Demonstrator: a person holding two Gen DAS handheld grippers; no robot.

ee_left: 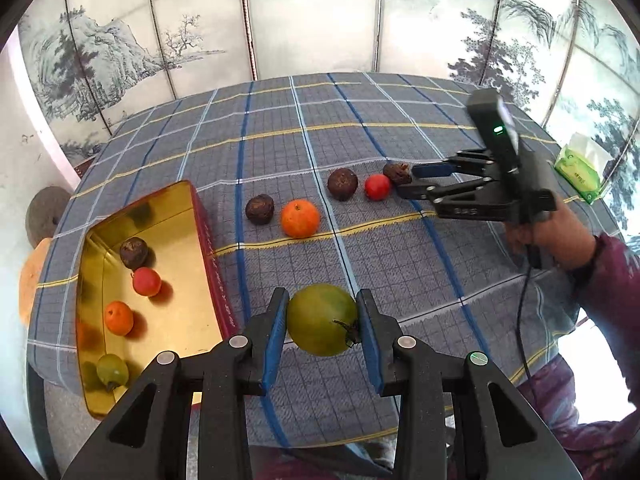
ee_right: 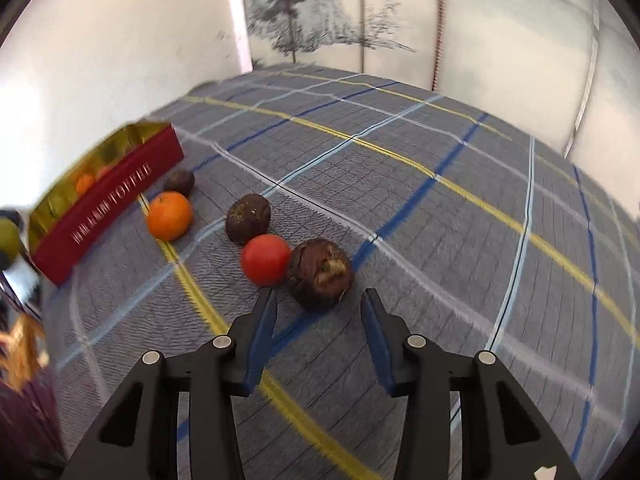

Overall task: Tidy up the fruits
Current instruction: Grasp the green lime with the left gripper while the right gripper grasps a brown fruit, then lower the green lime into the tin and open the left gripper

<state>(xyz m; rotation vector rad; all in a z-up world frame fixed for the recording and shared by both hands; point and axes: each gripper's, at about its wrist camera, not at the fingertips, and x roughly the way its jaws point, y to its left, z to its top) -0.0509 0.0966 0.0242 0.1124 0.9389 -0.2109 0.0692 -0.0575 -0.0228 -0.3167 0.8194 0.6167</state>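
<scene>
The green tomato point(ee_left: 322, 319) sits clamped between the left gripper's point(ee_left: 323, 322) blue pads, above the plaid cloth point(ee_left: 400, 264) beside the gold-lined tin point(ee_left: 120, 216), its red wall reading partly "TOFFEE". The right gripper point(ee_right: 318, 306) stands unclenched, holding nothing, just short of a wrinkled brown fruit point(ee_right: 321, 274) touching a smooth red one point(ee_right: 266, 258).

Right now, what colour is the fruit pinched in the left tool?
Yellowish green with a dark stem: the green tomato, clearest in the left wrist view.

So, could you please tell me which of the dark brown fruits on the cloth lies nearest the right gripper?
The split-skinned brown fruit, touching the red fruit and just ahead of the right gripper.
</scene>
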